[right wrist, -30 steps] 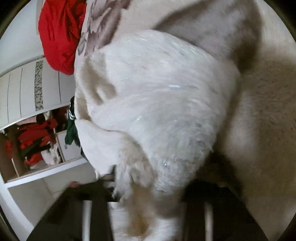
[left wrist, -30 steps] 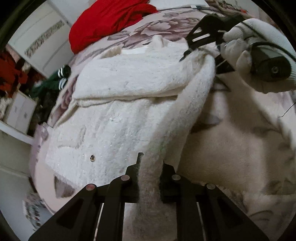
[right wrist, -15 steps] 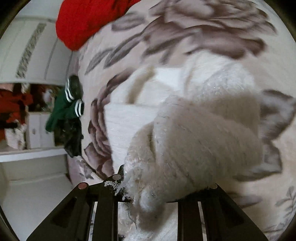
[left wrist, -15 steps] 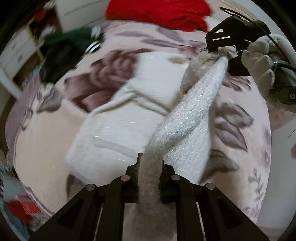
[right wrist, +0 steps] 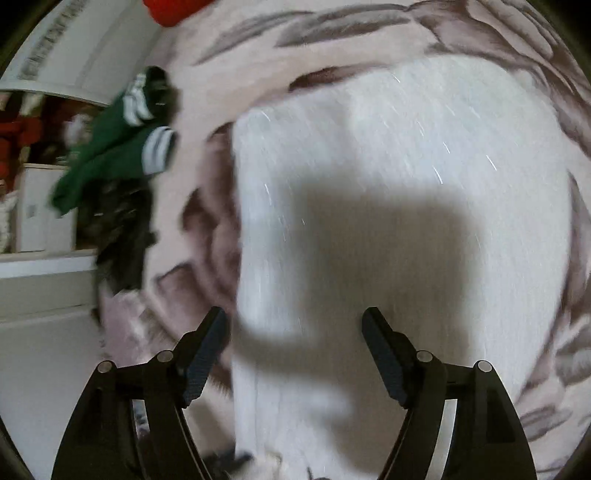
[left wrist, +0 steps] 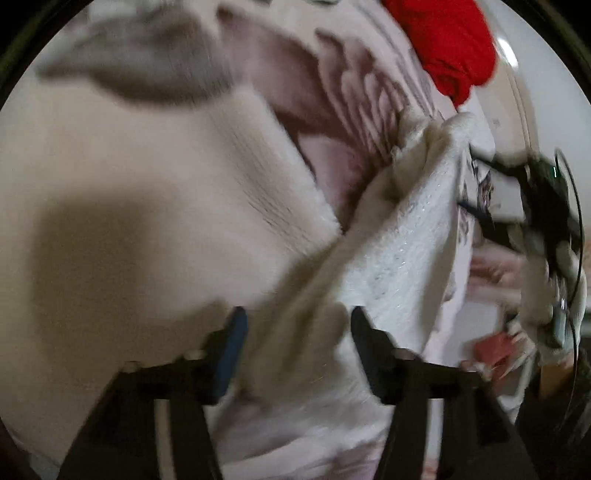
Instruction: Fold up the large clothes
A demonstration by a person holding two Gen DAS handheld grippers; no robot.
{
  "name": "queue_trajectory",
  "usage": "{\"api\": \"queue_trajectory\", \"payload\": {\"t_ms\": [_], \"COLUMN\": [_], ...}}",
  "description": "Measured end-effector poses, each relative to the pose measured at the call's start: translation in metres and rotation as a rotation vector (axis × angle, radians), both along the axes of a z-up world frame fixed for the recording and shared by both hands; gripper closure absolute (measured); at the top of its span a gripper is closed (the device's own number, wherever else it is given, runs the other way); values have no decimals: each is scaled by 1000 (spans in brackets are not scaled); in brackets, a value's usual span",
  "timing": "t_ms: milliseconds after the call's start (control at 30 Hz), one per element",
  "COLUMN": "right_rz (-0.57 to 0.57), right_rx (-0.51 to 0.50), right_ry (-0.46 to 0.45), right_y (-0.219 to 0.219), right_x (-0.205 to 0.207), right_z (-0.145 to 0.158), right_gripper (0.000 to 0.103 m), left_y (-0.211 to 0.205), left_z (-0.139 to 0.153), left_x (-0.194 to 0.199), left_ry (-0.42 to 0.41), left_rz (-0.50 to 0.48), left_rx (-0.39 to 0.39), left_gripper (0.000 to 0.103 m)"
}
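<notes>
A fluffy white sweater (right wrist: 388, 206) lies folded on the floral blanket (right wrist: 332, 33), filling the right wrist view. My right gripper (right wrist: 295, 325) is open and empty just above its near edge. In the left wrist view the sweater (left wrist: 147, 192) fills the left side, and a loose fold of it (left wrist: 399, 236) runs from between my left gripper's (left wrist: 295, 325) spread fingers up to the right. The left jaws stand apart, with cloth lying between them but not pinched. The right gripper (left wrist: 495, 192) shows at the right edge, held by a gloved hand.
A red garment (left wrist: 450, 48) lies at the far end of the bed. A green garment with white stripes (right wrist: 122, 147) and dark clothes lie at the bed's left edge. A white cabinet (right wrist: 40, 206) and shelves stand beyond.
Both grippers have opened and let go of the sweater. The lifted fold has dropped onto the rest of the sweater. Both cameras swung, with motion blur.
</notes>
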State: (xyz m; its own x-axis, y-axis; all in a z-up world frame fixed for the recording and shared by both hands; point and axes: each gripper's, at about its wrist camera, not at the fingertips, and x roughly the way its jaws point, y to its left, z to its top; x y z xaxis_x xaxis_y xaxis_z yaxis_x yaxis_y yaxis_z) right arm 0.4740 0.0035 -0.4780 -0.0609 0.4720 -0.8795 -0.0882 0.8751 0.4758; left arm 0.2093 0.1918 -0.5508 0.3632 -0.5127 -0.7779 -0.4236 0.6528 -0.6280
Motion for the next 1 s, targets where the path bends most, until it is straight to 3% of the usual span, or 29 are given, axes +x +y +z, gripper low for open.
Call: {"api": "queue_trajectory", "payload": {"t_ms": [133, 267, 300, 367, 433, 467, 500, 567, 600, 633, 667, 733, 833, 900, 1000], "right_rz": [-86, -277, -334, -430, -472, -480, -482, -502, -514, -519, -515, -514, -486, -467, -408], "right_rx": [31, 50, 85, 186, 310, 372, 399, 441, 450, 444, 439, 436, 420, 423, 423], "right_ry": [18, 163, 216, 305, 329, 337, 343, 338, 329, 305, 285, 267, 233, 229, 247], "right_y": [-77, -164, -180, -196, -199, -195, -193, -184, -181, -178, -178, -177, -183, -181, -193], "right_x": [-63, -153, -174, -208, -226, -230, -232, -232, -232, -232, -232, -238, -253, -267, -296], "right_z": [7, -42, -59, -97, -125, -135, -141, -152, -152, -150, -145, -135, -101, -81, -50], "right_gripper": [23, 23, 23, 23, 23, 23, 22, 21, 22, 34, 60, 76, 81, 83, 83], "left_y": [2, -28, -41, -61, -67, -67, -68, -64, -64, -62, -61, -65, -75, -78, -83], "left_z": [-2, -25, -31, -34, -25, -19, -16, -6, -2, 6, 16, 27, 48, 57, 69], "left_x": [0, 39, 49, 62, 64, 61, 58, 46, 43, 38, 33, 29, 15, -2, -35], "left_ry": [-42, -40, -31, -39, -96, -124, -130, -152, -154, -161, -170, -186, -207, -203, -150], "left_rz": [-35, -170, -212, -265, -262, -256, -256, -236, -228, -214, -201, -193, -202, -195, -190], "left_rx": [-89, -165, -157, -64, -4, 34, 56, 64, 69, 68, 68, 84, 113, 87, 66], "left_gripper": [40, 40, 40, 39, 40, 59, 86, 92, 94, 94, 96, 96, 97, 98, 98]}}
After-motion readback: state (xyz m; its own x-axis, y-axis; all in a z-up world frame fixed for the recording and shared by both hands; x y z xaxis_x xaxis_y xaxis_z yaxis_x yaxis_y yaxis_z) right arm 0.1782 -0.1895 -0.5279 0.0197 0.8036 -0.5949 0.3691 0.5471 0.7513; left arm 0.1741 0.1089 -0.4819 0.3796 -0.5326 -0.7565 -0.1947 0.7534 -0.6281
